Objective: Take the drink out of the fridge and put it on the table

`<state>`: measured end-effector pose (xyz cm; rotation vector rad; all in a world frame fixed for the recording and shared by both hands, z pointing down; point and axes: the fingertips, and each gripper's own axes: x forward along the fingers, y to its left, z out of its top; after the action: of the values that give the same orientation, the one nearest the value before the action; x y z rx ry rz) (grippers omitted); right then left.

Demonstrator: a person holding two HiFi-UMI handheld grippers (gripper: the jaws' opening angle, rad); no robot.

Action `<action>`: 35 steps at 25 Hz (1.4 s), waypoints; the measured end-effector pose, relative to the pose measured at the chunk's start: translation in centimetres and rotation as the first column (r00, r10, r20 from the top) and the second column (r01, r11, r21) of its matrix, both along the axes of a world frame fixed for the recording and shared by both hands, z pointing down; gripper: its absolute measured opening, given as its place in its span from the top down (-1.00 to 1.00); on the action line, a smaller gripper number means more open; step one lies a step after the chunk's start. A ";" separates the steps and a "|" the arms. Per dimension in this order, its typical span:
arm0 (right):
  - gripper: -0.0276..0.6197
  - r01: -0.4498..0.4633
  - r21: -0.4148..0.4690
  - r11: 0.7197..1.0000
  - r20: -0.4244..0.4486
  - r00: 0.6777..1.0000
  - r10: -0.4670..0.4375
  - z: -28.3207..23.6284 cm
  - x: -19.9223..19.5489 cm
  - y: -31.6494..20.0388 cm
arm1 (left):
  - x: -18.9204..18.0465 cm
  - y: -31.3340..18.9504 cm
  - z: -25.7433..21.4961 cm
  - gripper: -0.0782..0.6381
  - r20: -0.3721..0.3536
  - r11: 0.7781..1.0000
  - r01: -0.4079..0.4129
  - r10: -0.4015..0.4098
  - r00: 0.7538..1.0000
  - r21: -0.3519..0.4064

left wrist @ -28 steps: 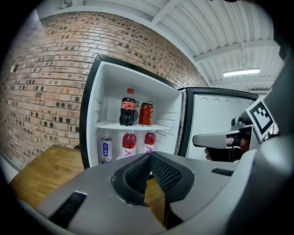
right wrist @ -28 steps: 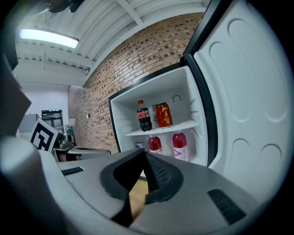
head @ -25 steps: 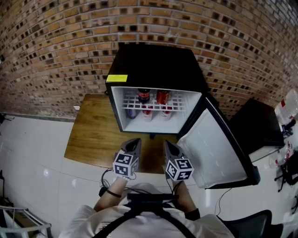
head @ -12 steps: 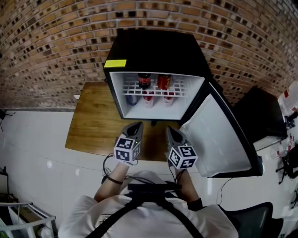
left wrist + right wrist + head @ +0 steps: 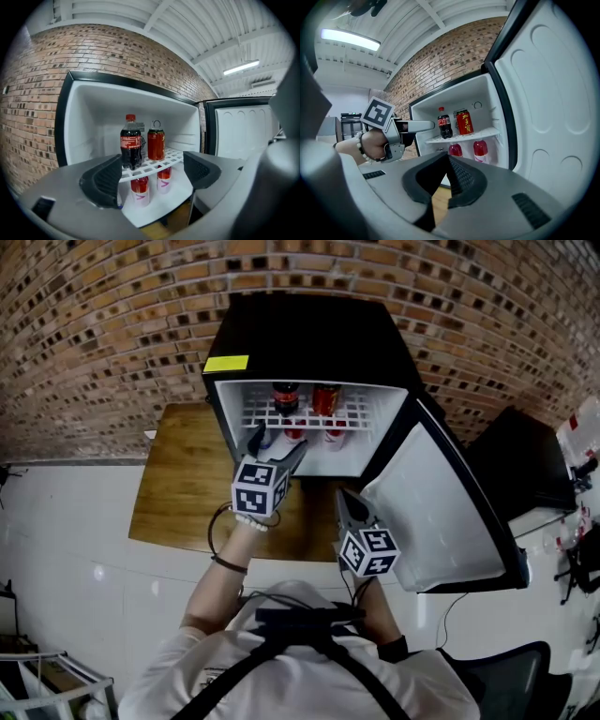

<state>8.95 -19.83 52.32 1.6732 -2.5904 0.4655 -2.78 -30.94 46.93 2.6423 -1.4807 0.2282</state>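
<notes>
A black mini fridge (image 5: pixel 309 334) stands open on a low wooden table (image 5: pixel 183 484). On its wire shelf stand a cola bottle (image 5: pixel 131 143) and a red can (image 5: pixel 156 140). Two red bottles (image 5: pixel 139 190) stand below them on the fridge floor. My left gripper (image 5: pixel 275 444) is held out in front of the fridge mouth. Its jaws are opening and nothing is between them; the drinks lie beyond the tips. My right gripper (image 5: pixel 447 161) hangs back near the table's front edge, shut and empty. It looks at the cola bottle (image 5: pixel 443 123) and the can (image 5: pixel 464 122).
The fridge door (image 5: pixel 441 512) swings wide open to the right, close to my right gripper (image 5: pixel 352 512). A black cabinet (image 5: pixel 525 484) stands further right. A brick wall (image 5: pixel 112 324) runs behind the fridge. White tiled floor (image 5: pixel 75 549) lies at the left.
My left gripper has moved forward from the table's front edge up to the fridge opening, and its jaws have spread apart. The right gripper has stayed where it was.
</notes>
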 end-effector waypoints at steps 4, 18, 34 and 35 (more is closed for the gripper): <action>0.87 -0.011 0.003 1.000 0.003 1.000 0.011 -0.1 0.5 -0.2 | 0.5 -3.2 -1.3 -0.49 0.012 1.000 0.017 -0.017 1.000 0.002; 0.87 -0.072 -0.004 0.997 0.009 0.997 0.072 0.0 2.9 -0.4 | 0.8 -13.5 -0.7 -0.50 0.063 0.994 0.080 -0.076 0.995 -0.068; 0.87 -0.068 0.006 0.998 -0.002 0.998 0.068 -0.6 3.1 -1.0 | 1.0 -13.8 -0.9 -0.07 0.060 0.996 0.051 -0.046 0.997 -0.076; 0.87 -0.068 0.007 0.998 -0.003 0.998 0.068 -0.6 3.1 -1.0 | 1.0 -13.5 -1.0 -0.07 0.059 0.996 0.048 -0.044 0.997 -0.075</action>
<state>12.05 -20.80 51.72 1.7680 -2.5424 0.4562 -1.74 -44.49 45.96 2.5596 -1.5161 0.3526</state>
